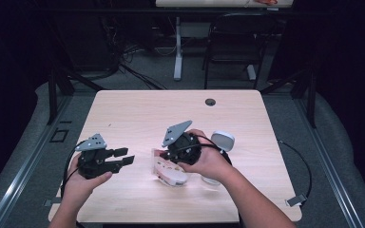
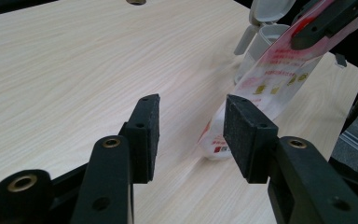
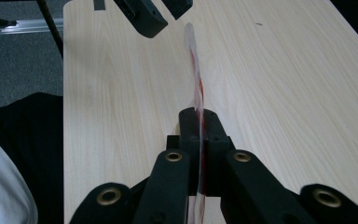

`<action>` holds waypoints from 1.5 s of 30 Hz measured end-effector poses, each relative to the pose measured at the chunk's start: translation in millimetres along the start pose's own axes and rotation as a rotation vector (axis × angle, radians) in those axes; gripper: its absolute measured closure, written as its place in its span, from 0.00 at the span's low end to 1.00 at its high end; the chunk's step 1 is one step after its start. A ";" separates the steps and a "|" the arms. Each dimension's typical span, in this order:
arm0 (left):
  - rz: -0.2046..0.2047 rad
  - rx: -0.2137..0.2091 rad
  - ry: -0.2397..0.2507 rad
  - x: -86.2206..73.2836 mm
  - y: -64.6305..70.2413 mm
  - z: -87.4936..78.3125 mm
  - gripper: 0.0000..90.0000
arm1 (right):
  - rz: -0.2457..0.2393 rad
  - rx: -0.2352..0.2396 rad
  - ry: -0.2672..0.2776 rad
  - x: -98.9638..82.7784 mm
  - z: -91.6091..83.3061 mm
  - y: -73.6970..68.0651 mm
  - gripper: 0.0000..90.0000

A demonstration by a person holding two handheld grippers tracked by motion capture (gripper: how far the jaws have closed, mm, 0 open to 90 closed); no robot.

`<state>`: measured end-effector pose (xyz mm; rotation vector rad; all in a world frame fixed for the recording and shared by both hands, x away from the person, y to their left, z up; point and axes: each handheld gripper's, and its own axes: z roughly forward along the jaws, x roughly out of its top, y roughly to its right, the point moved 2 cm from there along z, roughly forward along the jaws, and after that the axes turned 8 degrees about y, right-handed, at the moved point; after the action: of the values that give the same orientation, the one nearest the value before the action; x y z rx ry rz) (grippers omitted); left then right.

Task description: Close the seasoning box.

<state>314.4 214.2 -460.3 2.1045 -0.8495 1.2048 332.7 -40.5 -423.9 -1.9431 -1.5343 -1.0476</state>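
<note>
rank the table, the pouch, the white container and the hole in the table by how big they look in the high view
1. table
2. pouch, clamped in the right gripper
3. white container, partly hidden behind the hand, so its place against the pouch is unsure
4. hole in the table

soft overhead light falls evenly on the pale surface (image 1: 138,111), while the room around it sinks into near black. shadows stay faint. the high view is grainy and soft; the near jaws look slightly blurred.
</note>
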 end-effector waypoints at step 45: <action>0.076 -0.202 -0.018 -19.3 26.1 46.5 0.49 | -0.054 0.045 0.072 17.3 -34.7 -6.4 1.00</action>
<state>311.7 168.3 -493.6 1.9387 -1.0228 1.0897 318.4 -53.7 -389.8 -1.8234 -1.5656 -1.0841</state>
